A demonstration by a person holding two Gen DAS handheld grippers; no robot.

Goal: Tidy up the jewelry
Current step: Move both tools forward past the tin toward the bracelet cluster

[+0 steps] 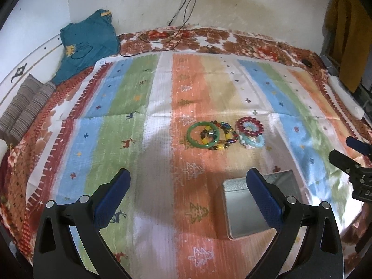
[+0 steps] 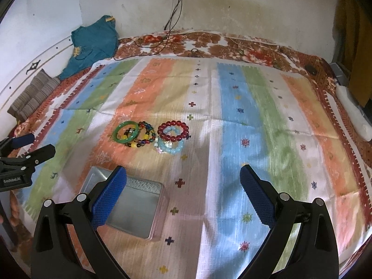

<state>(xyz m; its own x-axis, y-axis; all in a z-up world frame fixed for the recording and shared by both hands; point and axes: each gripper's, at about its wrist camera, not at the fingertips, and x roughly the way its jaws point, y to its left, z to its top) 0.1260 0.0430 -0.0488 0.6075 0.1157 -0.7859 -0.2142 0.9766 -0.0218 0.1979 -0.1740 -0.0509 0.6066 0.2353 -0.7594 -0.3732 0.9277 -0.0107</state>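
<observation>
Awaiting sorting: green bangle [image 1: 203, 135], beaded bracelets [image 2: 173, 130] clustered beyond empty tin [image 2: 130, 209]. Left tongs [image 1: 188, 195], right tongs [image 2: 183, 193] both released. Advise lifting singly, avoiding tangles.

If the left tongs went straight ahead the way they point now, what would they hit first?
Probably bare striped cloth. The open left tongs aim up the white and orange stripes. The green bangle lies slightly right of that line, and the metal tin sits under the right finger. Depth is uncertain.
</observation>
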